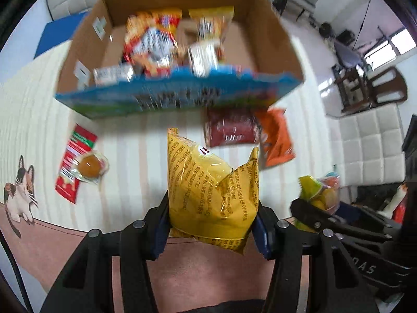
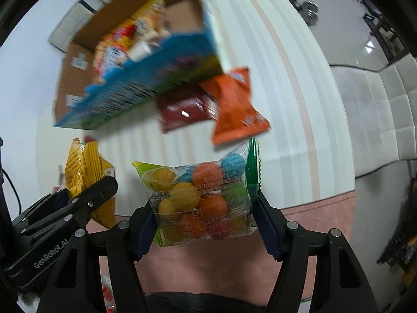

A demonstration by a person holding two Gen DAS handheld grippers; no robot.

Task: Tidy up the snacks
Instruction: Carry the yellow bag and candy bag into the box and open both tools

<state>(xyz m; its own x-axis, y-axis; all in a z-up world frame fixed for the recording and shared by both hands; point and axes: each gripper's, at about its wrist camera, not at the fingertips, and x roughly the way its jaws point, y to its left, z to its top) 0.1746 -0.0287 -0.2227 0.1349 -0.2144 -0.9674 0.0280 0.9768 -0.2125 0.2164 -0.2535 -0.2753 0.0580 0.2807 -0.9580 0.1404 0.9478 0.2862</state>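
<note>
My left gripper (image 1: pixel 212 224) pinches a yellow packet (image 1: pixel 208 190), my right gripper (image 2: pixel 206 224) a candy bag (image 2: pixel 203 198); beyond lie the snack box (image 1: pixel 179 99), maroon pouch (image 1: pixel 229 127) and orange pouch (image 1: pixel 276 138).

Left gripper (image 1: pixel 212 228) points steeply down, its two black fingers with blue pads (image 1: pixel 159 230) clamped on the lower end of a yellow packet (image 1: pixel 208 187), which stands up between them. Right gripper (image 2: pixel 203 225) alongside it, aimed down just as steeply, blue pads (image 2: pixel 268 230) squeezing a clear bag of coloured balls (image 2: pixel 200 195) from both sides. The two grippers hang close together, side by side, each loaded.
</note>
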